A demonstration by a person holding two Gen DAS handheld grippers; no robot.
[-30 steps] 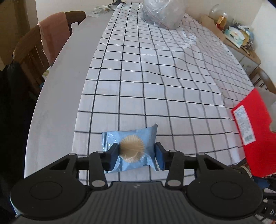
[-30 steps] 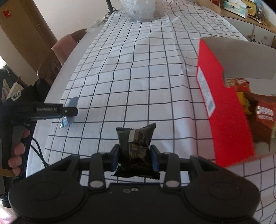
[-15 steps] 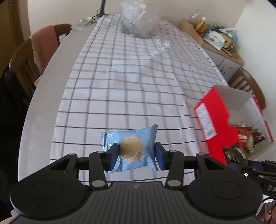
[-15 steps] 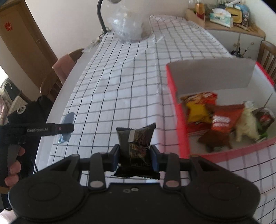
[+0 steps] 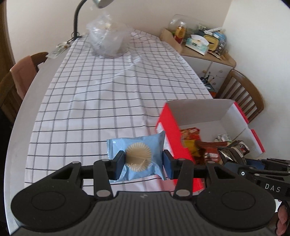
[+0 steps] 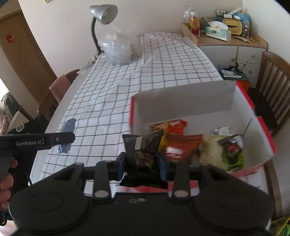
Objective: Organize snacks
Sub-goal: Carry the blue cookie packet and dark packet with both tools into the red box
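You are pinching a light blue snack packet [image 5: 139,158] between the two fingers of your left gripper [image 5: 144,161], the pads pressing on its sides, and you are holding it in the air above the checked tablecloth [image 5: 101,94], just left of the red box [image 5: 170,127]. In your right gripper [image 6: 142,163] you are clamping a dark snack packet [image 6: 143,150] the same way, upright between the fingers, and you are carrying it at the near left corner of that red box [image 6: 253,107], over its near wall. The box is standing open on the right side of the table, its white inside showing, and it is holding several other snacks: a red and yellow bag [image 6: 170,127], a dark red packet [image 6: 181,148], a pale lumpy item [image 6: 212,150] and a packet with green on it [image 6: 233,156], all somewhat blurred. From the right wrist view your left gripper [image 6: 63,139] is showing side-on, well left of the box, with the blue packet [image 6: 67,134] between its tips. A clear plastic bag [image 6: 121,49] and a grey desk lamp [image 6: 104,12] are sitting at the far end of the table.
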